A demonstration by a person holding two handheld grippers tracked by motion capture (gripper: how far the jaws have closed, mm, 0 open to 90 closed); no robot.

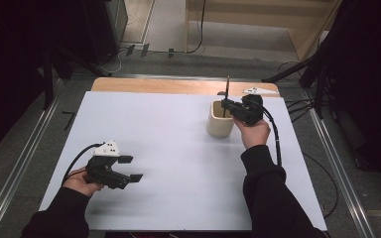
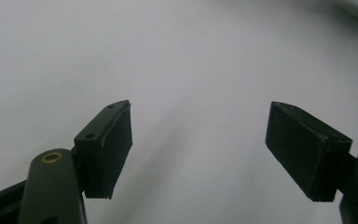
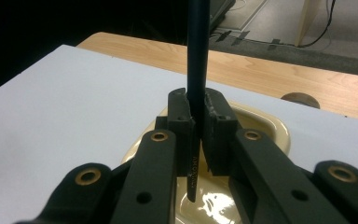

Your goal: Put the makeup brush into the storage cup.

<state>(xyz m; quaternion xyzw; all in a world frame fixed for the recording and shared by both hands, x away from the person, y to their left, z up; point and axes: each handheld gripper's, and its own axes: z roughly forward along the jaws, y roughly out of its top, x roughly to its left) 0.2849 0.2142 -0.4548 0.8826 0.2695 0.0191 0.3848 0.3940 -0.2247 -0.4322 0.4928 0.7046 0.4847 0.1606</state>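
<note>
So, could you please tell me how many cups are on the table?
1. The cream cup stands on the white table at the far right, under the right hand-held gripper, which holds a dark pencil over it.

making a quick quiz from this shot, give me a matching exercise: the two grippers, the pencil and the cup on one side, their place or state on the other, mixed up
Things:
1. left gripper
2. right gripper
3. dark pencil
4. cream cup

States:
A. stands on the white table top, under a gripper
B. open, holding nothing
C. upright, its lower end in the cup's mouth
D. shut on a thin stick

Pairs: 1-B, 2-D, 3-C, 4-A
</note>
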